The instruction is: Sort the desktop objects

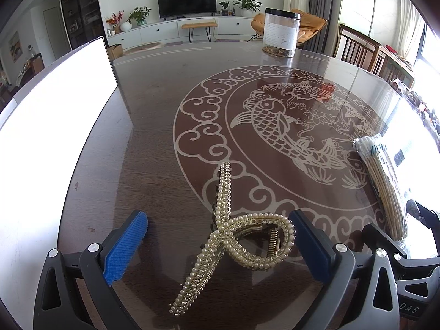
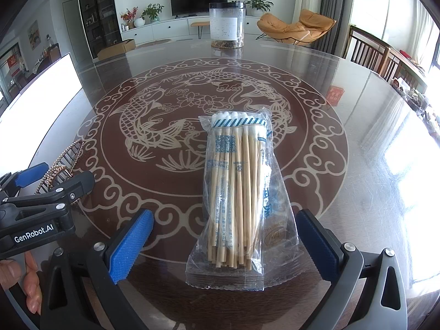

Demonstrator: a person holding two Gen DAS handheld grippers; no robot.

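A pearl-studded gold hair claw [image 1: 233, 233] lies on the glass-topped table between the blue pads of my left gripper [image 1: 218, 244], which stands wide open with neither pad touching it. A clear bag of long wooden cotton swabs [image 2: 236, 192] lies in front of my right gripper [image 2: 224, 244], its near end between the open pads, untouched. The same bag [image 1: 385, 187] shows at the right edge of the left wrist view. In the right wrist view the left gripper [image 2: 41, 192] and the hair claw [image 2: 62, 165] appear at the far left, with fingers of a hand [image 2: 27, 283] below.
A bright white board [image 1: 52, 126] stands along the table's left side. A clear jar with a black lid [image 1: 280, 31] stands at the far edge of the table [image 1: 154, 104]. Wooden chairs [image 2: 368, 52] line the right side beyond it.
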